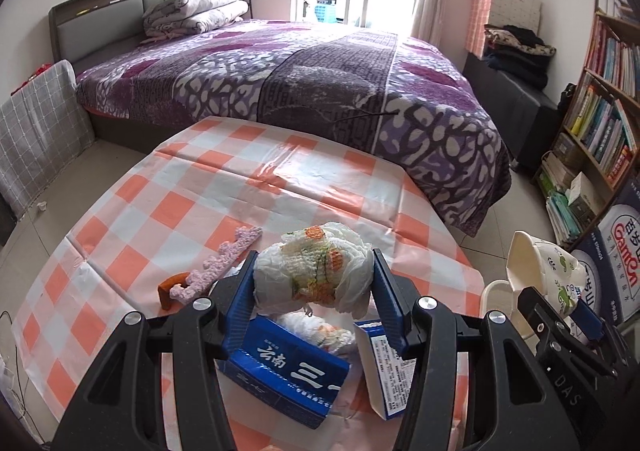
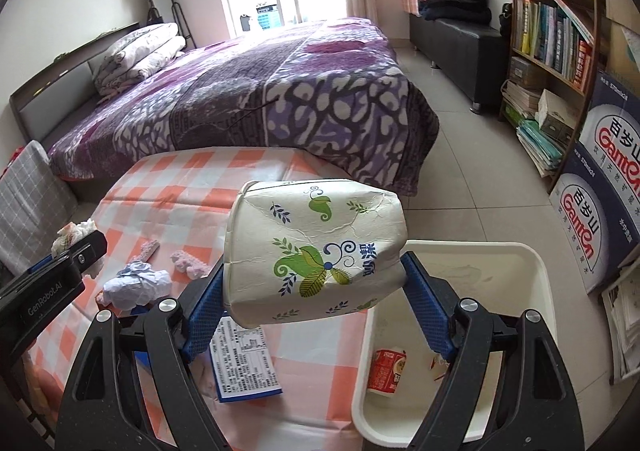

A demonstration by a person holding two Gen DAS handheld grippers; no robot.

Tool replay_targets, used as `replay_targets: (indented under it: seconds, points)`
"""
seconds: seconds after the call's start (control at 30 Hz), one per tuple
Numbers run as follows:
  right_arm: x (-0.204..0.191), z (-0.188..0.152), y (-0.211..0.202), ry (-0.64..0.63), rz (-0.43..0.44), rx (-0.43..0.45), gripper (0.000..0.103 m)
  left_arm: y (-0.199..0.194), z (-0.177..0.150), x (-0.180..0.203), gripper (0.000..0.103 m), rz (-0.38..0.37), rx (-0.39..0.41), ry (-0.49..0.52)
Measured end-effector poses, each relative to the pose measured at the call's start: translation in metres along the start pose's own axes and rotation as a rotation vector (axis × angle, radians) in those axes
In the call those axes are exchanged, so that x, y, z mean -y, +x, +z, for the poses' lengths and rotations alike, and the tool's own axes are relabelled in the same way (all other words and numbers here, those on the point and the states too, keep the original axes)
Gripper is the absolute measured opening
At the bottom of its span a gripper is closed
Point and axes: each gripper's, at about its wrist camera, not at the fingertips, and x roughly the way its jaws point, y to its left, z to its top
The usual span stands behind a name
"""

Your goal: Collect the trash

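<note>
My left gripper (image 1: pixel 314 283) is shut on a crumpled white tissue wad with orange and green print (image 1: pixel 316 271), held above the checked tablecloth (image 1: pixel 168 211). Under it lie a blue carton (image 1: pixel 288 375) and a white-and-blue box (image 1: pixel 380 367). My right gripper (image 2: pixel 314 283) is shut on a crushed paper cup with green leaf print (image 2: pixel 316 247), held at the table's right edge beside the white trash bin (image 2: pixel 536 291). The bin holds a red cup (image 2: pixel 386 371). The cup also shows in the left wrist view (image 1: pixel 548 271).
A pink knitted strip (image 1: pixel 216 267) and an orange piece (image 1: pixel 168 291) lie on the table's left part. A crumpled paper ball (image 2: pixel 136 283) lies there too. A purple bed (image 1: pixel 300 83) stands behind the table. A bookshelf (image 2: pixel 560 31) and cardboard boxes (image 2: pixel 600 191) stand at the right.
</note>
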Motion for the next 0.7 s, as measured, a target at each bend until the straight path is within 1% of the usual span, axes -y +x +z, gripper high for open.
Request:
replay_targets:
  seconds: [0.27,0.43,0.5,0.53,0.7]
  points:
    - [0.047,0.005,0.002,0.117,-0.104,-0.031,0.079,0.002,-0.005,0.039,0.054,-0.044,-0.011,0.057]
    - [0.072,0.004,-0.001,0.178,-0.148,-0.043,0.08,0.003,-0.01,0.062,0.054,-0.072,-0.017,0.094]
    - [0.082,0.004,-0.002,0.203,-0.171,-0.045,0.088,0.002,-0.012,0.072,0.054,-0.084,-0.019,0.109]
    - [0.086,0.003,-0.003,0.216,-0.183,-0.044,0.089,0.002,-0.013,0.077,0.054,-0.089,-0.018,0.116]
    - [0.109,0.002,-0.006,0.27,-0.216,-0.05,0.091,0.0,-0.019,0.1,0.054,-0.114,-0.02,0.15]
